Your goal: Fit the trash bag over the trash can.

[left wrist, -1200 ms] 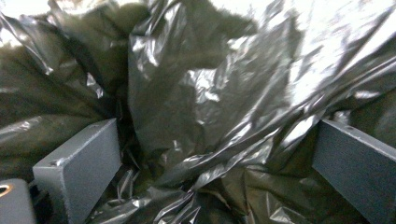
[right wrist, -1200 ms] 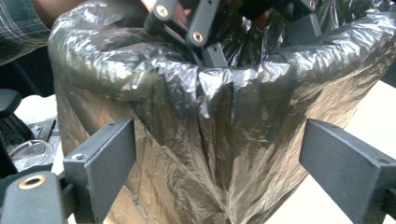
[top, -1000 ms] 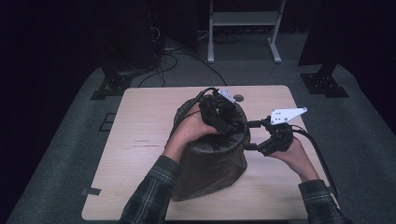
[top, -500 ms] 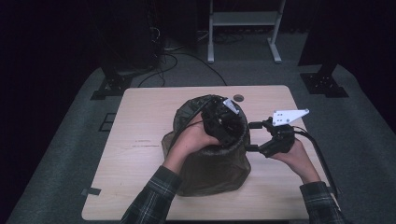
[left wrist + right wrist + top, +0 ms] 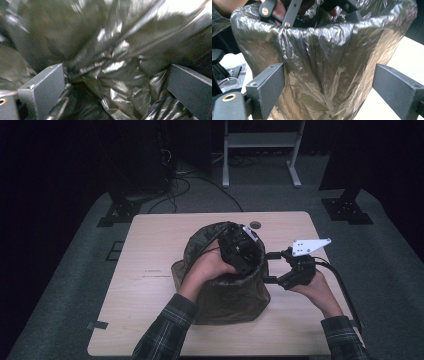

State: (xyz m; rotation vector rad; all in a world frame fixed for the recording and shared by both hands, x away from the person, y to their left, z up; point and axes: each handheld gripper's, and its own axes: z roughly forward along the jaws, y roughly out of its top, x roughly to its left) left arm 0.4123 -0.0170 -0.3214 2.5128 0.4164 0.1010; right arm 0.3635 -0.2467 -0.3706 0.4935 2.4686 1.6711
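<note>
High view: a bin lined with a dark plastic bag stands near the middle of the wooden counter, slightly toward the person's side. The left tool is plunged into the bag's mouth from above, hand wrapped round it; how its jaws stand I cannot tell from here. The right tool sits just beside the bag's right wall, jaws spread wide, one above the other, tips about touching the plastic, gripping nothing. A small round object lies on the counter behind the bag, apart from it. Left gripper view: blurred; both jaws stand far apart with crumpled, shiny bag film between and beyond them, none of it pinched. Right gripper view: jaws wide, framing the bag's outer wall; the liner's rim is folded over the top edge, and parts of the left tool show above that rim. Risks, as I judge them: the left tool pressing down inside could drag the folded rim off the edge, or its jaw corners could snag and tear the thin film. If the right tool closes on loose plastic alone, the bin may tip or slide on the counter.
</note>
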